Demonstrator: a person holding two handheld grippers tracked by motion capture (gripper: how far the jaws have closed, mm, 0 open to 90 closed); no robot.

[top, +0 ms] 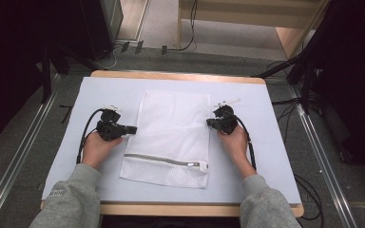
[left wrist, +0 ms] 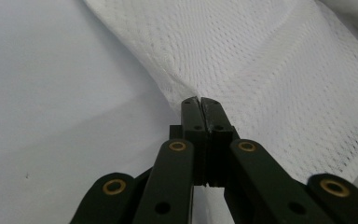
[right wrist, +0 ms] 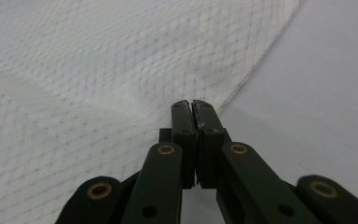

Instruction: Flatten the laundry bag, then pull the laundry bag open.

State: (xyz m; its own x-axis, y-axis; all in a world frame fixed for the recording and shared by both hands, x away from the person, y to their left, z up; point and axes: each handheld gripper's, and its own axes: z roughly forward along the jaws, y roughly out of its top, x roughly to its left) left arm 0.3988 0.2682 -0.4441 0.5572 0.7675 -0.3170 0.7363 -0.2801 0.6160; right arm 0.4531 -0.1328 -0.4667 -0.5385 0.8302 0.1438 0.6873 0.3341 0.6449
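Observation:
A white mesh bag (top: 171, 128) with a grey zipper (top: 161, 160) near its front end lies flat in the middle of the table. My left gripper (top: 134, 129) meets the bag's left edge, about halfway along. In the left gripper view the jaws (left wrist: 199, 100) are shut, and the mesh bag (left wrist: 270, 70) puckers toward their tips. My right gripper (top: 209, 122) is at the bag's right edge. In the right gripper view it (right wrist: 191, 102) is also shut, pinching the edge of the mesh bag (right wrist: 98, 70), with creases running out from the tips.
A pale sheet (top: 100, 95) covers the wooden table (top: 171, 76), with bare sheet on both sides of the bag. Metal rails (top: 24, 147) run along the floor on either side. Cables (top: 309, 190) and dark stands (top: 304, 71) are beyond the table.

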